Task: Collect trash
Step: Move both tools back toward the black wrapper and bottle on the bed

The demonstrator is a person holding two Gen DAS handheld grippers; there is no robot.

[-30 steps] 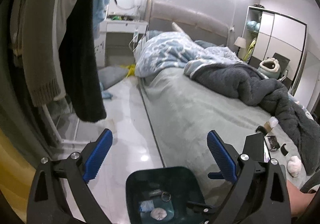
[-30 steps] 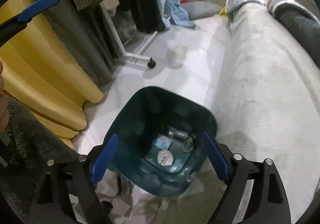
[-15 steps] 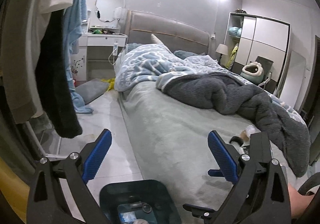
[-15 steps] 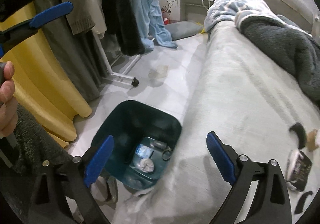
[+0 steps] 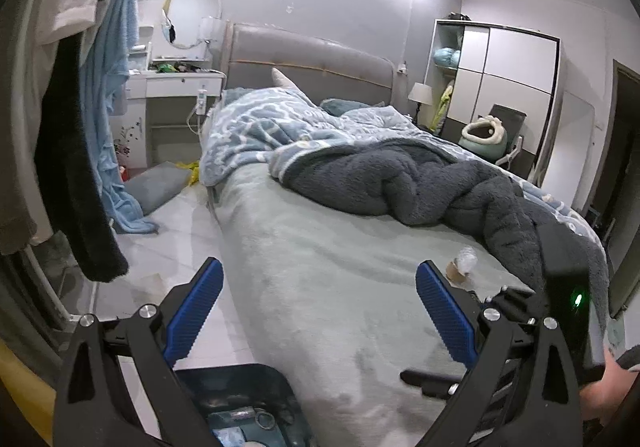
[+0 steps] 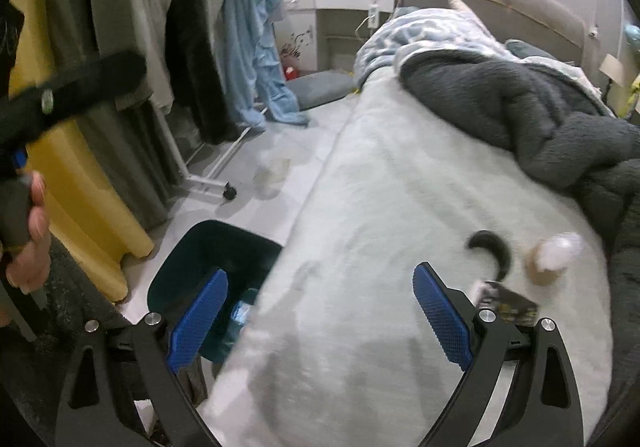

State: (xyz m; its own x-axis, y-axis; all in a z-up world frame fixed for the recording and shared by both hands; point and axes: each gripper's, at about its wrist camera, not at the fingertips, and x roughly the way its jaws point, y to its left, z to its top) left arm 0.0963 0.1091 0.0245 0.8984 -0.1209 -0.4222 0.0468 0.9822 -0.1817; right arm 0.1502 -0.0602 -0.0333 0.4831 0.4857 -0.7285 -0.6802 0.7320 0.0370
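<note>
A dark teal bin point(image 6: 208, 259) stands on the floor against the bed's side, with scraps in its bottom point(image 5: 240, 423). On the pale green bedsheet lie a crumpled cup with clear plastic point(image 6: 552, 255), a curved black piece point(image 6: 492, 247) and a dark printed wrapper point(image 6: 508, 303). My right gripper point(image 6: 320, 319) is open and empty, above the bed's edge, with the trash ahead to its right. My left gripper point(image 5: 320, 311) is open and empty, over the bed's edge above the bin. In the left wrist view the cup point(image 5: 460, 267) lies just beyond its right finger.
A dark grey fleece blanket point(image 5: 440, 183) and a blue patterned duvet point(image 5: 256, 123) are bunched across the bed. Hanging clothes point(image 6: 168, 27) on a wheeled rack line the left side, in front of a yellow curtain point(image 6: 80, 187). A white dresser point(image 5: 176, 87) stands beyond.
Both grippers have risen and swung from over the bin towards the bed. The bin has slid to the lower left of both views, and the trash on the sheet has come into the right wrist view.
</note>
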